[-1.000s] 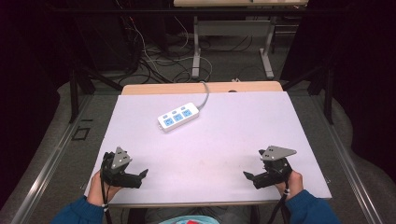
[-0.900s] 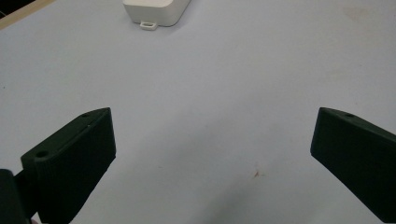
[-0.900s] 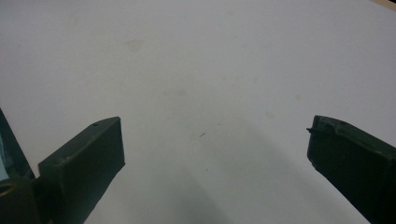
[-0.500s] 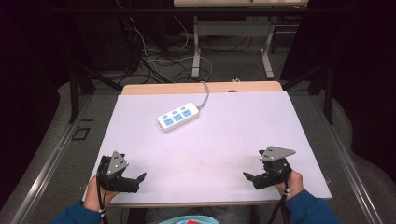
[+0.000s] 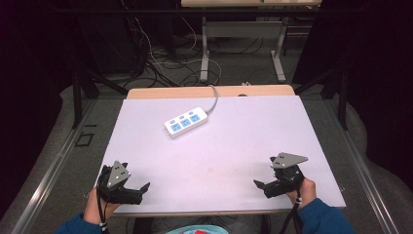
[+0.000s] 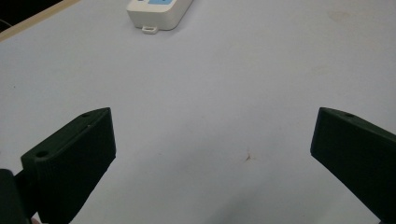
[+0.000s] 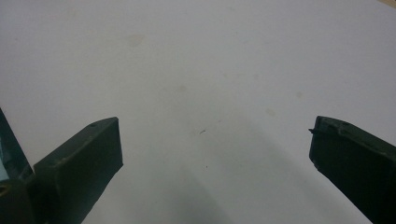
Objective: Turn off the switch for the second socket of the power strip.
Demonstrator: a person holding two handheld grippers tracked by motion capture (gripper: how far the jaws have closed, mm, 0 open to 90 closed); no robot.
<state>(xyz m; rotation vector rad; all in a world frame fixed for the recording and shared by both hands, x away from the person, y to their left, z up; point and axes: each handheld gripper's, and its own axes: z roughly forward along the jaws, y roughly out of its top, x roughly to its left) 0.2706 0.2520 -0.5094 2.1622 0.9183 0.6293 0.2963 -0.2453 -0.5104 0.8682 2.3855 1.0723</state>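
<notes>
A white power strip (image 5: 186,122) with three blue sockets lies at the back left of the white tabletop (image 5: 229,141); its near end shows at the top of the left gripper view (image 6: 159,11). My left gripper (image 5: 135,182) sits at the table's near-left corner, held in a hand, its jaws wide apart with nothing between them (image 6: 212,140). My right gripper (image 5: 265,175) rests near the front right, also open and empty (image 7: 212,144). Both are far from the strip.
The strip's grey cable (image 5: 213,97) runs over the table's far wooden edge (image 5: 160,92). Beyond it stand desk legs (image 5: 204,53) and tangled floor cables (image 5: 156,63). Metal rails (image 5: 53,165) flank both sides of the table.
My left gripper has drifted slightly toward the near edge of the table. The right gripper and the power strip have not moved.
</notes>
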